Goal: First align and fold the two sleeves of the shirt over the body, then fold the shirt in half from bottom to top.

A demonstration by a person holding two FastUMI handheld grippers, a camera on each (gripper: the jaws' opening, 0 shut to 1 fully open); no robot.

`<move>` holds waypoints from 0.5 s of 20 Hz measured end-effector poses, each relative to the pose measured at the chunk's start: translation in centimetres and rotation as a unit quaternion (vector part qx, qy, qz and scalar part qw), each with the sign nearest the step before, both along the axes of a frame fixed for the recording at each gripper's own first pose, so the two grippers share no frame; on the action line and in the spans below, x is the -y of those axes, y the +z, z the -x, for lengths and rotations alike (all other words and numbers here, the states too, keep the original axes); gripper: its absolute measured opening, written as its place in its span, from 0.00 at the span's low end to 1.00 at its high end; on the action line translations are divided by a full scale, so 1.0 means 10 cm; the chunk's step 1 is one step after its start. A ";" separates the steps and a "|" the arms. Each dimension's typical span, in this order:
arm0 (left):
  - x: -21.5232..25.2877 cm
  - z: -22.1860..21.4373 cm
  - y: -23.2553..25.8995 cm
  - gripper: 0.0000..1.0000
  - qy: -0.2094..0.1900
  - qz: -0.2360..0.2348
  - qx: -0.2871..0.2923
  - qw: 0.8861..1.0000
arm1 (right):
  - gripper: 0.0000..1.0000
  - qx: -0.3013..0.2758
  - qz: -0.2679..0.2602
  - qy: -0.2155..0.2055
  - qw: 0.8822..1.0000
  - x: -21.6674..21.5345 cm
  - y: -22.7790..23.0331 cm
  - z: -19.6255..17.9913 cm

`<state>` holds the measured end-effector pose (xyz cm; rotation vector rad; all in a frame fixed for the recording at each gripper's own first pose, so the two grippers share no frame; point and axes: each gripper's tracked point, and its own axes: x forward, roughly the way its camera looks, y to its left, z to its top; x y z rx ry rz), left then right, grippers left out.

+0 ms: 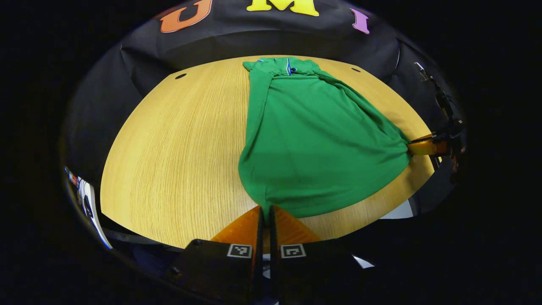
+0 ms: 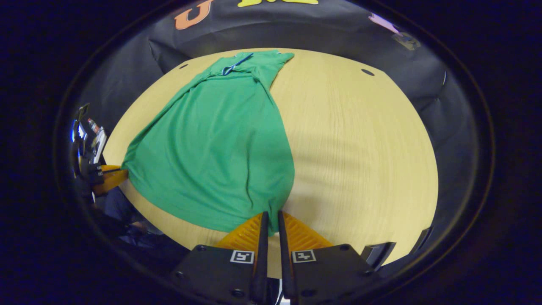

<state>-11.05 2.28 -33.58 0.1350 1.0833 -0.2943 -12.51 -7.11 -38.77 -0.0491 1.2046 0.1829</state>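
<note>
A green shirt [image 1: 313,140] lies lengthwise on the round wooden table [image 1: 178,152], collar at the far edge, sleeves folded in over the body. My left gripper [image 1: 265,209] is shut on the shirt's bottom left hem corner at the near edge. In the right gripper view the same shirt [image 2: 220,144] stretches away, and my right gripper [image 2: 271,214] is shut on its bottom right hem corner. The right gripper [image 1: 417,146] also shows at the right of the left gripper view, pinching the hem; the left gripper [image 2: 116,176] shows at the left of the right gripper view. The hem is pulled taut between them.
Bare wood [image 2: 360,148] spreads to the right of the shirt in the right gripper view and to its left [image 1: 169,140] in the left gripper view. Small dark holes [image 1: 181,76] mark the table's far part. The black cloth wall stands behind the table.
</note>
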 end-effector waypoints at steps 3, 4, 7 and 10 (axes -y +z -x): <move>0.03 0.01 0.03 0.05 0.012 0.029 -0.019 0.999 | 0.03 -0.013 -0.018 -0.021 1.000 0.01 0.00 0.02; 0.04 0.01 0.04 0.04 0.018 0.041 -0.027 0.999 | 0.03 -0.020 -0.019 -0.022 0.999 0.02 0.00 0.02; 0.07 -0.13 0.21 0.04 0.016 0.070 -0.001 0.997 | 0.00 -0.019 -0.051 -0.040 0.998 -0.05 0.15 0.01; 0.11 -0.19 0.23 0.04 0.000 0.078 0.019 0.997 | 0.00 -0.010 -0.078 -0.053 0.995 -0.06 0.37 -0.08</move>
